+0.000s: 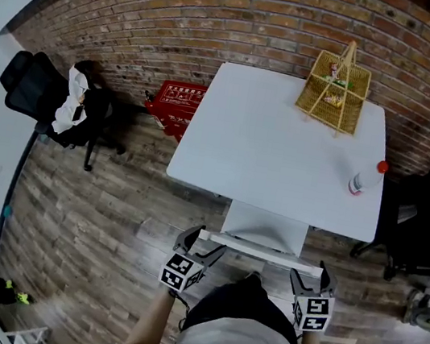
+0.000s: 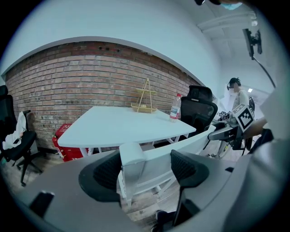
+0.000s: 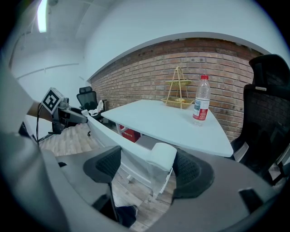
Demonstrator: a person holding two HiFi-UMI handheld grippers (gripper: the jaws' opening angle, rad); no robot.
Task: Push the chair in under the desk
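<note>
Chair [image 1: 264, 232], white, stands at the near edge of the white desk [image 1: 269, 143], seat partly under the top, back rail toward the person. Left gripper [image 1: 199, 244] is at the rail's left end and right gripper [image 1: 308, 277] at its right end. In the left gripper view the jaws are spread wide, with the chair's corner post [image 2: 133, 158] between them, close against the left pad and clear of the right pad. The right gripper view mirrors this: jaws wide, corner post [image 3: 162, 159] next to the right pad, gap to the left pad. Neither clamps the chair. On the desk, a wicker basket [image 1: 335, 85] sits at the far right with a bottle [image 1: 358, 181] nearer. A black office chair [image 1: 48, 98] stands off left on the wood floor [image 1: 102, 213].
</note>
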